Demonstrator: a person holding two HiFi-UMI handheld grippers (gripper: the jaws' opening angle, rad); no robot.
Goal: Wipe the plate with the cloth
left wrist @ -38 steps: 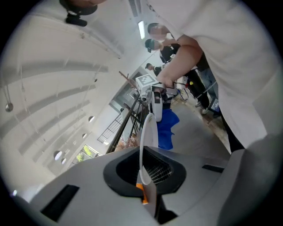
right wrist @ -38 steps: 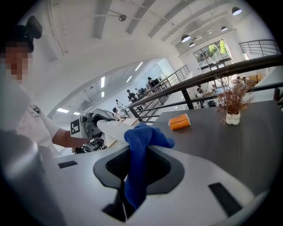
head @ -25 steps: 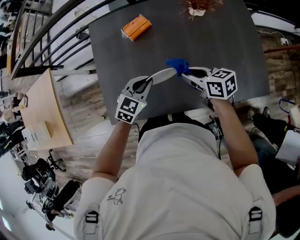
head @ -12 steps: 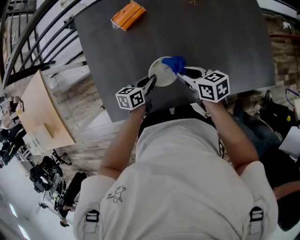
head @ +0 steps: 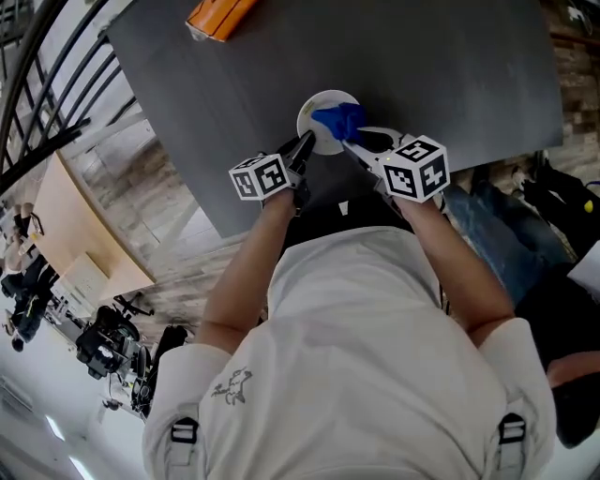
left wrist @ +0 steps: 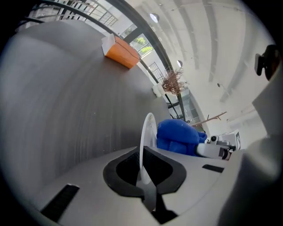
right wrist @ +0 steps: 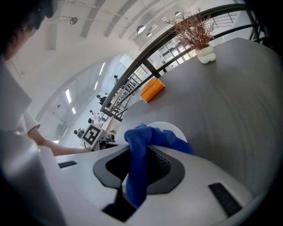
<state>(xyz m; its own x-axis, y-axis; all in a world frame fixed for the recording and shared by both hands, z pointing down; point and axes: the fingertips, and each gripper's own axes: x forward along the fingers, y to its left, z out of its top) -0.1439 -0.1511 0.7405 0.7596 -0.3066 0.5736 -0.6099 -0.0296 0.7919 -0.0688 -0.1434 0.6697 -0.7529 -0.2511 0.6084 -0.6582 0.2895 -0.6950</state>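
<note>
Wide bare room on the dark table (head: 459, 66) right of and beyond the plate (head: 323, 98). Crowded at the near edge: plate clamped in the left gripper (head: 305, 145), blue cloth (head: 339, 120) pinched in the right gripper (head: 352, 142) and lying over it, hardly any gap between the two grippers. Far left corner taken by an orange box (head: 217, 17), well apart. Toward the far edge, a small white vase of dry twigs (right wrist: 205, 52). Left of the table, barred by a black railing (head: 56, 84).

Forearms side by side and angled downward, the left gripper (head: 303, 147) clamped the rim of the plate (head: 320, 101) while the right gripper (head: 350, 142) pinched the blue cloth (head: 339, 119).
</note>
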